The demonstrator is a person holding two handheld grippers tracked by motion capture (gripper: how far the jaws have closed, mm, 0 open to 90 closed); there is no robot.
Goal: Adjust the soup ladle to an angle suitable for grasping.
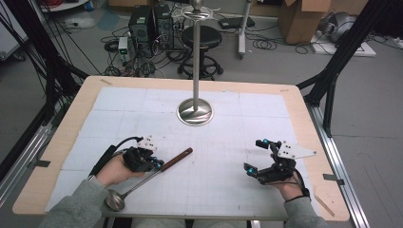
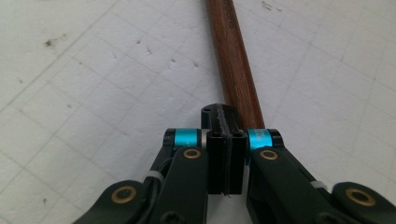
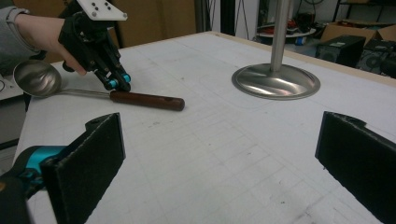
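Ladle (image 1: 147, 175) lies flat on the white mat, lower left of the high view. Long axis runs diagonal: bowl at lower left near the table's front edge, wooden handle pointing up-right toward the frame's middle. The steel stand's base (image 1: 195, 112) sits above centre, well apart from the handle tip.

Left gripper (image 1: 156, 163) is the one on it, right at the spot where the metal shaft meets the wood. In the left gripper view the jaws are clenched tight, pads pressed together w/ no gap, and the brown handle runs off toward the top of frame just beside/under the tips, on their right. Can't tell if anything is actually pinched; looks like the tips rest against the handle rather than around it. From the right gripper view the tips touch down at the near end of the wood.

Right gripper (image 1: 253, 169) sits at lower right of the high view, well apart from the ladle, jaws spread wide, nothing between them. Its own view looks across the mat between the pads (image 3: 86, 163).

Judgement: left hand is far nearer, so any pickup falls to it, but the jaws would need to part first & straddle the handle crosswise to its axis.
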